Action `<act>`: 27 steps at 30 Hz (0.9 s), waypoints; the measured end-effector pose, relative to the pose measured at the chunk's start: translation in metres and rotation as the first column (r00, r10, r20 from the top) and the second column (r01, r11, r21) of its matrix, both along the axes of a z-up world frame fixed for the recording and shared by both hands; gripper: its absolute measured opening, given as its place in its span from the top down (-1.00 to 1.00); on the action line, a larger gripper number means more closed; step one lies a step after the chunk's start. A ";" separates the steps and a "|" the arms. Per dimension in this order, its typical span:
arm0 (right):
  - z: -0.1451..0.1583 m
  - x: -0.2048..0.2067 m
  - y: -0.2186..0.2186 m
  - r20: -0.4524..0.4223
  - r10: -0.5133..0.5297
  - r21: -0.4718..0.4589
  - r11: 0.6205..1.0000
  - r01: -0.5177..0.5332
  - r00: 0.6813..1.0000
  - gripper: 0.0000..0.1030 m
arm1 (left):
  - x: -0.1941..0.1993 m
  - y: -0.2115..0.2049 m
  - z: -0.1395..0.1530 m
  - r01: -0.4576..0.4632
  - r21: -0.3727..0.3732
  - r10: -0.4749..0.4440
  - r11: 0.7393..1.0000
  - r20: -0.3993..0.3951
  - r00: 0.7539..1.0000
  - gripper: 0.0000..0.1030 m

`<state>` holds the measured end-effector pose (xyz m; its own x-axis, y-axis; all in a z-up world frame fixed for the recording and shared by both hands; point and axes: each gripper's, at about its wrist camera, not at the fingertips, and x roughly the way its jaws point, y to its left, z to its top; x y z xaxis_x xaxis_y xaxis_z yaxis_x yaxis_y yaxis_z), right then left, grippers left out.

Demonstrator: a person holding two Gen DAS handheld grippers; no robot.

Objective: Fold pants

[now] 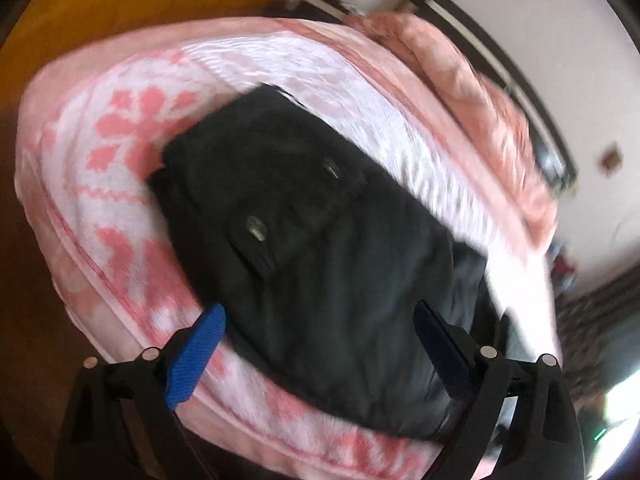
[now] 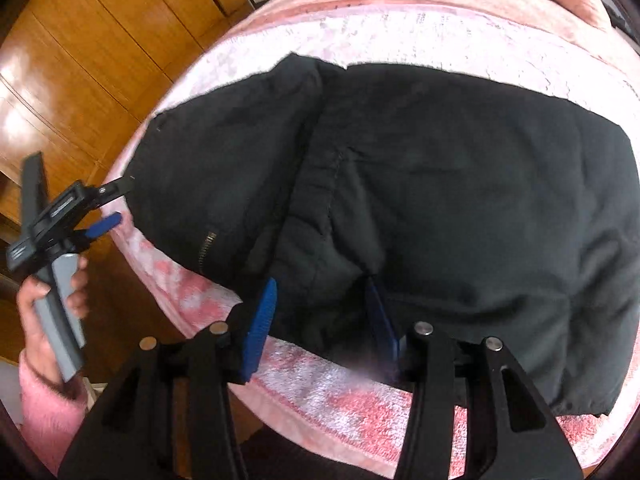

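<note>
In the left wrist view, blurred by motion, the black pants (image 1: 320,240) lie across the middle of the frame on the pink-and-white blanket (image 1: 120,184) of the bed. Our left tool (image 1: 320,340) hangs at the lower edge with its blue pads spread wide and nothing between them, tilted so the bed runs diagonally. We judge the fold is partly made; to do it well we should take a corner cleanly and keep the edges aligned.

In the right wrist view the pants (image 2: 440,200) fill the centre, bunched along a seam. Our right tool (image 2: 322,316) sits at lower centre, pads parted around the near hem; we cannot tell whether cloth is pinched. At far left, our left hand (image 2: 48,304) holds the left tool (image 2: 114,204) beside the pants' end, released
</note>
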<state>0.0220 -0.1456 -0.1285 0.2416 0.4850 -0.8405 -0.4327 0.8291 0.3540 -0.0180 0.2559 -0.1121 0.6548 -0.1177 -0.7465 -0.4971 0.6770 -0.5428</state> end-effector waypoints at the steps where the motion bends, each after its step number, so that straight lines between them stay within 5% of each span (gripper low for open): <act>1: 0.003 -0.001 -0.002 0.004 0.001 0.008 1.000 -0.001 1.000 0.08 | -0.002 0.011 -0.001 -0.020 -0.041 0.020 0.999 0.017 1.000 -0.78; 5: 0.010 0.000 -0.004 0.010 -0.001 0.040 0.999 0.000 1.000 0.06 | -0.008 0.056 -0.013 -0.090 -0.180 0.104 0.980 0.069 0.992 -0.60; 9: 0.007 0.000 -0.004 0.004 0.003 0.040 0.999 -0.003 1.000 0.06 | -0.012 0.095 -0.036 -0.161 -0.321 0.190 0.933 0.062 0.980 -0.50; 12: 0.002 0.003 -0.003 -0.009 0.000 0.038 0.999 0.000 1.000 0.06 | -0.008 0.106 -0.049 -0.156 -0.350 0.183 0.924 0.044 0.982 -0.35; 22: -0.011 0.008 -0.003 -0.021 0.003 0.020 1.000 -0.002 1.000 0.08 | -0.004 0.130 -0.085 -0.208 -0.423 0.246 0.882 0.035 0.969 -0.38; 26: -0.013 0.008 -0.001 -0.021 0.005 0.017 1.000 -0.005 1.000 0.06 | 0.000 0.123 -0.076 -0.097 -0.450 0.191 0.887 0.168 0.967 -0.38; 27: -0.014 0.008 -0.001 -0.021 0.006 0.014 1.000 -0.006 1.000 0.06 | 0.000 0.121 -0.075 -0.022 -0.499 0.163 0.866 0.242 0.957 -0.37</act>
